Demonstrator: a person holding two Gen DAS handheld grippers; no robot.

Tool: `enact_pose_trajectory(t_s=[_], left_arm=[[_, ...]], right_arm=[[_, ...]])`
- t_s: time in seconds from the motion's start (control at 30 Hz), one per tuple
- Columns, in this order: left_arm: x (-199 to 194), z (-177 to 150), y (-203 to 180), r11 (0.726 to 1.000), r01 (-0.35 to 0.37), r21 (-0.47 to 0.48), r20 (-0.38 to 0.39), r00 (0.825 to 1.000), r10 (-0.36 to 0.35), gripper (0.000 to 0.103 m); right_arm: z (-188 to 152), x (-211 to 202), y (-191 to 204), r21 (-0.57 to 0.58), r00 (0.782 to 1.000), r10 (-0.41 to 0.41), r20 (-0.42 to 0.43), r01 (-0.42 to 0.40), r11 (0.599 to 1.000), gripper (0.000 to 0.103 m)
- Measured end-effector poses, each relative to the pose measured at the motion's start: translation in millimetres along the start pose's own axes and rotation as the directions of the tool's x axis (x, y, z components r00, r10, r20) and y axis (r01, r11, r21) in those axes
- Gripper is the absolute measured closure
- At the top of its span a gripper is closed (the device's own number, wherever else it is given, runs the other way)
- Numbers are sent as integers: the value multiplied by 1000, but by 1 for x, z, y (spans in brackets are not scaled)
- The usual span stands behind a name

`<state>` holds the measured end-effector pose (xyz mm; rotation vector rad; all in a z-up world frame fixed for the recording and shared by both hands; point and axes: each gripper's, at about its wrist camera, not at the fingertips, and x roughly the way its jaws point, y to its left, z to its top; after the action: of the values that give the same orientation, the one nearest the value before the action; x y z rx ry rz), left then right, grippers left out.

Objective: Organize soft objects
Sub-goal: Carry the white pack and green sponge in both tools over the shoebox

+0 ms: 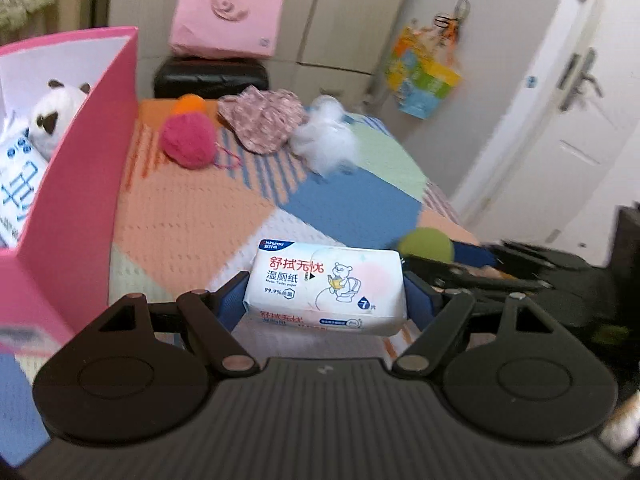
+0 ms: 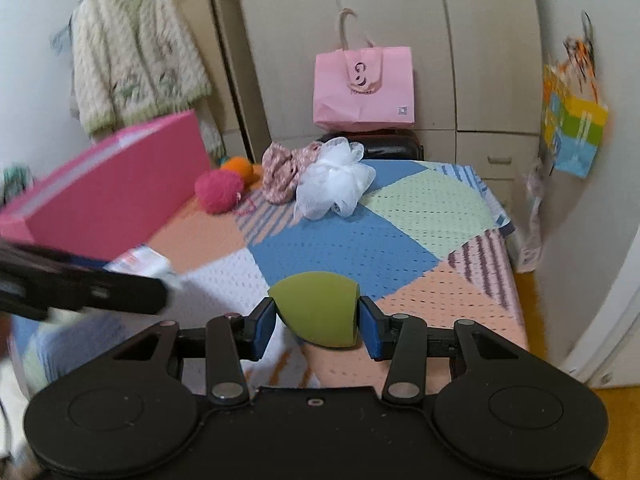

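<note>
Patchwork bed (image 1: 192,232) | left gripper (image 1: 324,296) clamps wipes pack (image 1: 326,288) | right gripper (image 2: 318,320) clamps green sponge (image 2: 320,310)

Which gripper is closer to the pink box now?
Left. The left gripper, holding the wipes pack, is just beside the pink box. The right gripper, holding the green sponge, is farther away.

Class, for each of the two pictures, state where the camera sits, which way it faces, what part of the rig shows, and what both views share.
Left wrist: sits on the left gripper, faces along the bed toward the wardrobe; its fingers clamp a wipes pack.
Right wrist: sits on the right gripper, faces the same way; its fingers clamp a green sponge.
Shared: pink box, pink yarn ball, white mesh puff, pink bag.
</note>
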<state>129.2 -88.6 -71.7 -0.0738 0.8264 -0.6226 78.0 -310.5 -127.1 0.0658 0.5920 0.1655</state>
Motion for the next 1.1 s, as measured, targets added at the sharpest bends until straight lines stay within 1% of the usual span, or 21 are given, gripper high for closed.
enact_pose_trajectory(t_s=[0.1, 0.2, 0.33, 0.47, 0.57, 0.7, 0.8, 0.9, 0.97, 1.1], left_arm=[[-13, -6, 1, 1000, 7, -3, -11, 1000, -7, 24], [-19, -10, 5, 1000, -2, -4, -32, 999, 2, 24], [-28, -15, 17, 1000, -2, -25, -72, 997, 0, 24], [-46, -20, 28, 999, 12, -37, -98, 995, -15, 24], [-63, -21, 37, 999, 9, -39, -110, 994, -13, 24], [-92, -22, 48, 1000, -18, -23, -104, 995, 15, 24], [-111, -21, 61, 999, -20, -34, -109, 994, 17, 24], [-128, -19, 73, 999, -14, -51, -112, 994, 9, 24], [-141, -17, 77, 999, -34, -41, -103, 994, 30, 24], [-164, -11, 83, 998, -54, -14, -69, 996, 53, 24]], right_arm=[[0, -9, 3, -41, 999, 11, -34, -12, 999, 53], [-3, -19, 6, -44, 998, 34, -45, -36, 998, 53], [-12, -29, 11, 36, 994, 99, -52, -98, 995, 53], [-11, -31, 27, 41, 980, 184, -71, -181, 983, 53], [-5, -34, 42, 20, 967, 236, -96, -236, 972, 53], [6, -38, 64, -12, 943, 307, -125, -311, 950, 53], [17, -42, 81, -31, 922, 359, -143, -367, 930, 53], [27, -42, 95, -15, 895, 414, -168, -422, 906, 53], [33, -42, 107, -18, 876, 445, -186, -456, 890, 53], [48, -43, 132, -36, 852, 481, -206, -498, 867, 53]])
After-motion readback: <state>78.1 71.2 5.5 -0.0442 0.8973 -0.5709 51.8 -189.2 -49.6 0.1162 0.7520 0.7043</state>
